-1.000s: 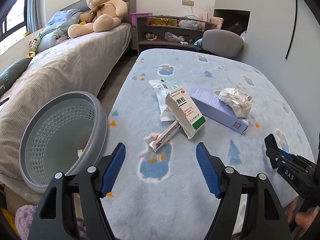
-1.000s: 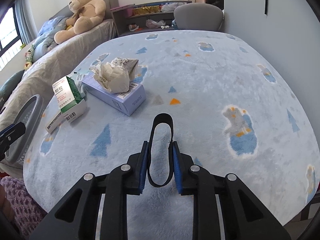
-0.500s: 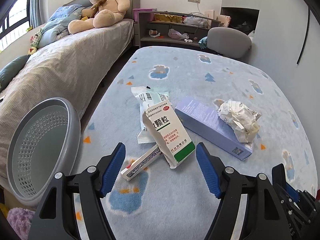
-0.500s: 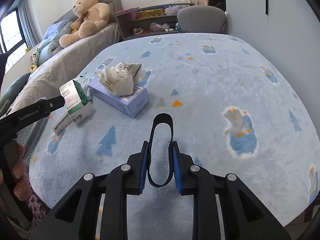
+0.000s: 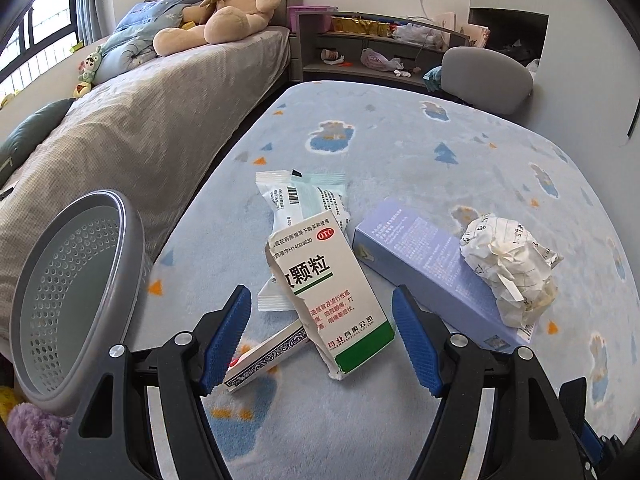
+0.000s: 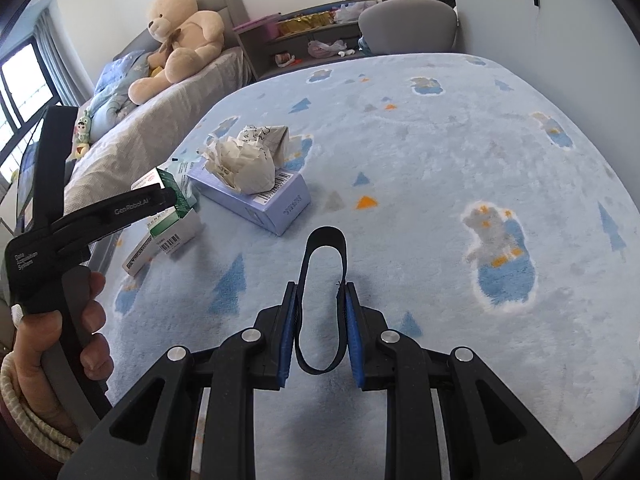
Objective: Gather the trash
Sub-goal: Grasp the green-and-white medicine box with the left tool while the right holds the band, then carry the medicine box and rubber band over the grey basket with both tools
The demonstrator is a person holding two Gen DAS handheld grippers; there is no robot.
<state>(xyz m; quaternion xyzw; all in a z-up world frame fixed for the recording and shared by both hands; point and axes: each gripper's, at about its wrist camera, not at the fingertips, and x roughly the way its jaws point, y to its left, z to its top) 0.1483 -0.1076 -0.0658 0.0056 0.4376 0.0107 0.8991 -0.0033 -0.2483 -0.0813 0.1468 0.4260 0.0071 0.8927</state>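
Grey perforated plastic basket: looks empty | white-green torn medicine carton: uncollected | left gripper: jaws wide, astride carton | right gripper: clamped on black strap loop

Left gripper advanced to the trash pile

The left gripper has moved right, away from the basket; its wide-open jaws now flank the torn medicine box.
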